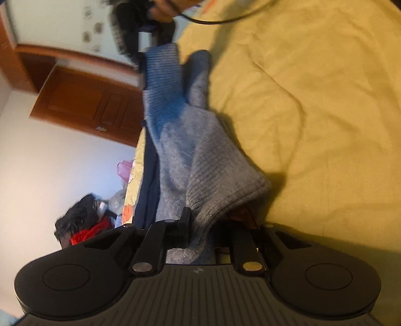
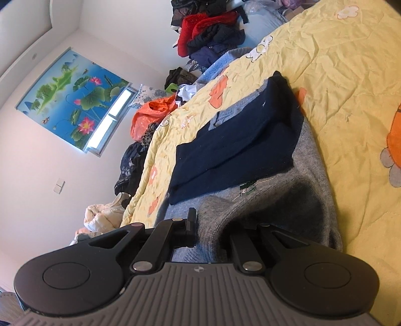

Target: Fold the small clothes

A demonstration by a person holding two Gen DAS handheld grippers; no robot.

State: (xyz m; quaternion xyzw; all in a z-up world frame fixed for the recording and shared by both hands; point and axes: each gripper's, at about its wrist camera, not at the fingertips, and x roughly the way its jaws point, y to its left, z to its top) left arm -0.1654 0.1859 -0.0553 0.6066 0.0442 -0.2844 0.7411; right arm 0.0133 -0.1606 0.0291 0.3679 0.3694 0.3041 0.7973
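A grey-blue knit sweater hangs stretched above the yellow bedcover. My left gripper is shut on its ribbed edge at the near end. The right gripper, blurred and held by a hand, grips the far end. In the right wrist view the right gripper is shut on a bunched fold of the same grey sweater, the rest of which lies on the bedcover. A folded navy garment rests on top of it, and its edge shows as a navy garment under the lifted part.
A heap of red and dark clothes sits at the bed's far end, with an orange plastic bag and more clothes along the bed's side. A black cable trails over the bedcover. A wooden door stands beyond.
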